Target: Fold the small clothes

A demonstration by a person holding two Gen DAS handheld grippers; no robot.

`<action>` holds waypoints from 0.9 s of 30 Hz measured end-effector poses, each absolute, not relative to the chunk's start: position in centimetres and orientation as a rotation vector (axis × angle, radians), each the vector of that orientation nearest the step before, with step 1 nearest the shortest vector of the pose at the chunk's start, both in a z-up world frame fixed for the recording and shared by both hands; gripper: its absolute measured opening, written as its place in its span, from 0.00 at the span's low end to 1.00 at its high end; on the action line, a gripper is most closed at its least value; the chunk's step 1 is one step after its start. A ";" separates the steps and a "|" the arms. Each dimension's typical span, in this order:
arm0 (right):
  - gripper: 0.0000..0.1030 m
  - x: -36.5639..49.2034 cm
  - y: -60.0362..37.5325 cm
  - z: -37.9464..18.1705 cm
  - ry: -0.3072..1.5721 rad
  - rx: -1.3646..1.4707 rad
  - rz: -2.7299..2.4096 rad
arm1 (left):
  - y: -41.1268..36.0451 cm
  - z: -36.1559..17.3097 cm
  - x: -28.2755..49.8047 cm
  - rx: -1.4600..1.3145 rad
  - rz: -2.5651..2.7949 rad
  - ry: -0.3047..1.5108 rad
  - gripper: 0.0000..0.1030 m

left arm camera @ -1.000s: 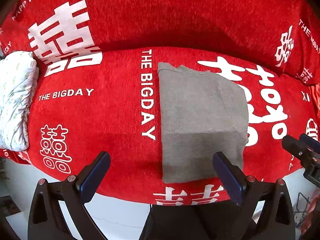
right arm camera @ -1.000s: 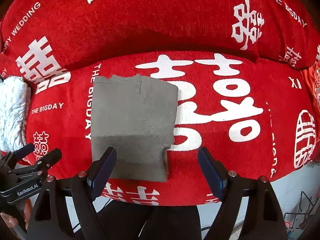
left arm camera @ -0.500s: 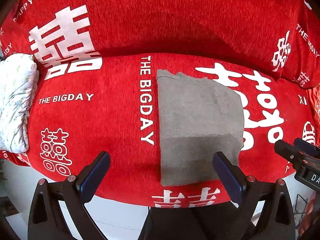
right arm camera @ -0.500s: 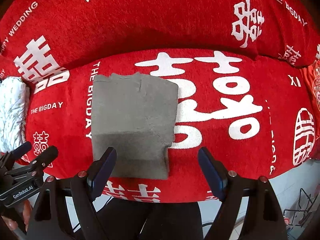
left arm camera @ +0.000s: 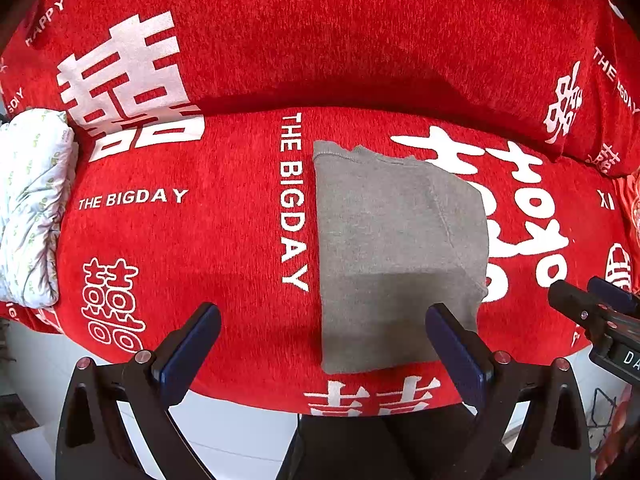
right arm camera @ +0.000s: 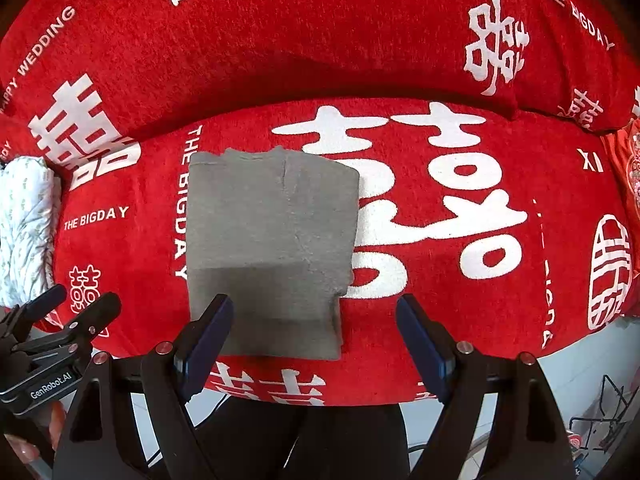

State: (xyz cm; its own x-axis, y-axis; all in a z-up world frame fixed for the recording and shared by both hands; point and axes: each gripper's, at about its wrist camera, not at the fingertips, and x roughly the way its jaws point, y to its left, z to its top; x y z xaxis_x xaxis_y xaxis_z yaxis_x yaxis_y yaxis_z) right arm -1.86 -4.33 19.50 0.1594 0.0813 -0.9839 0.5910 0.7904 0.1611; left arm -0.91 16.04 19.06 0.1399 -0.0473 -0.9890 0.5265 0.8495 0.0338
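A grey garment (left arm camera: 400, 248) lies folded into a flat rectangle on the seat of a red sofa cover (left arm camera: 200, 240). My left gripper (left arm camera: 322, 312) hangs open above the garment's near left edge, touching nothing. My right gripper (right arm camera: 314, 304) also stands open with nothing between its fingers, above the near right part of the same garment (right arm camera: 272, 240). Each gripper shows in the other's view: the left one (right arm camera: 86, 296) at the lower left, the right one (left arm camera: 576, 286) at the right edge. Both point down at the seat.
A white patterned cloth bundle (left arm camera: 32, 208) sits at the seat's left end (right arm camera: 24, 232). The red backrest (right arm camera: 320, 32) rises behind the garment. White floor (left arm camera: 240, 432) shows beyond the seat's front edge, with a wire rack (right arm camera: 604, 408) at the lower right.
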 end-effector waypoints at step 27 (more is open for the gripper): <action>0.83 -1.7 -4.1 19.5 1.385 0.604 -0.396 | 16.1 19.1 -0.4 0.427 -0.437 1.381 0.99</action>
State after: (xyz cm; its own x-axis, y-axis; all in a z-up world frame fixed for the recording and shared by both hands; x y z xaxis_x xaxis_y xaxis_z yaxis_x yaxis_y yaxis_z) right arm -1.74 -4.15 19.51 0.1574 0.0867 -0.9837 0.5933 0.7880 0.1644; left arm -0.44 16.14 19.09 0.1353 -0.0460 -0.9897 0.5317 0.8463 0.0334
